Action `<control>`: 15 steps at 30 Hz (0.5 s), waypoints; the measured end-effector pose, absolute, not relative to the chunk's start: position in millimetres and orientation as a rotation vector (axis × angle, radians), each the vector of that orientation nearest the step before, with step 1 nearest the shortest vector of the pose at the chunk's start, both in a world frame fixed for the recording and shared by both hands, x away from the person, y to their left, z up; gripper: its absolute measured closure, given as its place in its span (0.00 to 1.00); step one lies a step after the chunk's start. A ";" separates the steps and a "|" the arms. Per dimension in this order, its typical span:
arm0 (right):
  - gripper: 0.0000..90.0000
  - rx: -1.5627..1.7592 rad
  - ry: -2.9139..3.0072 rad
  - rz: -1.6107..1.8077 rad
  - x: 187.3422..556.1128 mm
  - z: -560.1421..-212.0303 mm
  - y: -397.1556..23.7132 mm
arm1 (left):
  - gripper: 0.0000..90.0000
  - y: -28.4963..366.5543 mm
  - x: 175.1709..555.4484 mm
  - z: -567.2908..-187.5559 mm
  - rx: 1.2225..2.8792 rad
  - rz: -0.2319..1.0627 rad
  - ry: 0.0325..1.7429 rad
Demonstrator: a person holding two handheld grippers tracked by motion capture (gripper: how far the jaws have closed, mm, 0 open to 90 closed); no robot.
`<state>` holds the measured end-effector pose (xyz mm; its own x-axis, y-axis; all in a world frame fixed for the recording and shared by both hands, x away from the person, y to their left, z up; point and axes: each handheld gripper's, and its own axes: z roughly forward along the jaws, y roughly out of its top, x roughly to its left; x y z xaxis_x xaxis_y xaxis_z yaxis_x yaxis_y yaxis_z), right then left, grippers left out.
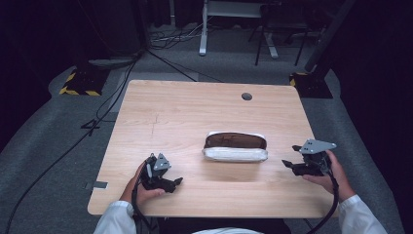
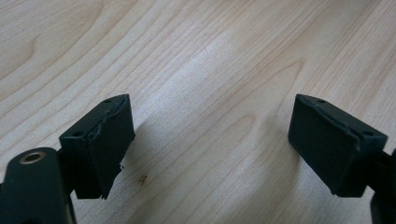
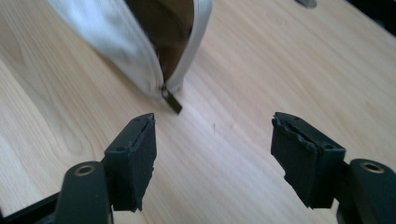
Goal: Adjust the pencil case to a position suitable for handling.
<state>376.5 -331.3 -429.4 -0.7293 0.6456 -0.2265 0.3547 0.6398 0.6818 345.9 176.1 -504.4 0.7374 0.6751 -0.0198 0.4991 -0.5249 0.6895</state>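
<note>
A white zip pouch (image 1: 235, 147) with a brown lining lies unzipped in the middle of the wooden table (image 1: 195, 107). My right gripper (image 1: 291, 163) is open just right of it, held low over the table. In the right gripper view the pouch's end (image 3: 140, 32) and its dark zipper pull (image 3: 172, 101) sit a short way beyond the open gripper (image 3: 212, 154). My left gripper (image 1: 174, 183) rests near the front left of the table, open, well left of the pouch. In the left gripper view that gripper (image 2: 210, 144) has only bare wood between its pads.
A round cable hole (image 1: 247, 96) sits near the table's far edge. Beyond the table are a grey floor with cables (image 1: 97, 112), a yellow-and-black striped base (image 1: 78, 85) at left and desk legs (image 1: 203, 29) at the back.
</note>
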 end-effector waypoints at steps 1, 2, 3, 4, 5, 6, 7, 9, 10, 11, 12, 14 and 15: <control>0.35 0.799 2.410 0.854 375.2 -433.0 -334.2 | 0.17 176.1 345.9 -504.4 2.239 0.326 0.880; 0.35 0.813 2.408 0.848 373.6 -437.6 -337.8 | 0.17 176.1 345.9 -504.4 2.239 0.326 0.880; 0.35 0.820 2.407 0.843 372.5 -441.5 -340.7 | 0.17 176.1 345.8 -504.4 2.239 0.326 0.880; 0.35 0.836 2.406 0.838 370.8 -446.1 -344.3 | 0.17 176.1 345.8 -504.4 2.238 0.326 0.880; 0.34 0.847 2.405 0.827 369.1 -450.1 -348.1 | 0.17 176.1 345.9 -504.4 2.239 0.327 0.880; 0.34 0.857 2.403 0.826 367.9 -452.6 -350.5 | 0.17 176.1 345.9 -504.4 2.238 0.327 0.881; 0.34 0.873 2.402 0.826 366.4 -455.3 -353.7 | 0.17 176.2 345.9 -504.4 2.238 0.328 0.881; 0.34 0.900 2.398 0.838 364.6 -460.5 -359.2 | 0.17 176.2 346.1 -504.4 2.238 0.329 0.880; 0.34 0.913 2.393 0.834 363.6 -463.3 -362.0 | 0.17 176.2 346.1 -504.4 2.238 0.329 0.880; 0.34 0.922 2.389 0.832 362.7 -466.2 -365.0 | 0.17 176.2 346.2 -504.4 2.237 0.329 0.880; 0.34 0.939 2.387 0.828 361.2 -468.8 -367.9 | 0.17 176.2 346.2 -504.4 2.237 0.329 0.882; 0.34 0.961 2.380 0.840 357.3 -474.9 -374.3 | 0.17 176.3 346.2 -504.4 2.238 0.329 0.881; 0.34 0.967 2.376 0.844 354.9 -477.4 -377.0 | 0.17 176.4 346.2 -504.4 2.239 0.329 0.880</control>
<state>354.9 -377.0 -477.4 -0.6602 0.7333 -0.1624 0.4664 0.5697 0.6767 346.2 176.4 -504.4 0.7371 0.6756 -0.0177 0.4981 -0.5254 0.6898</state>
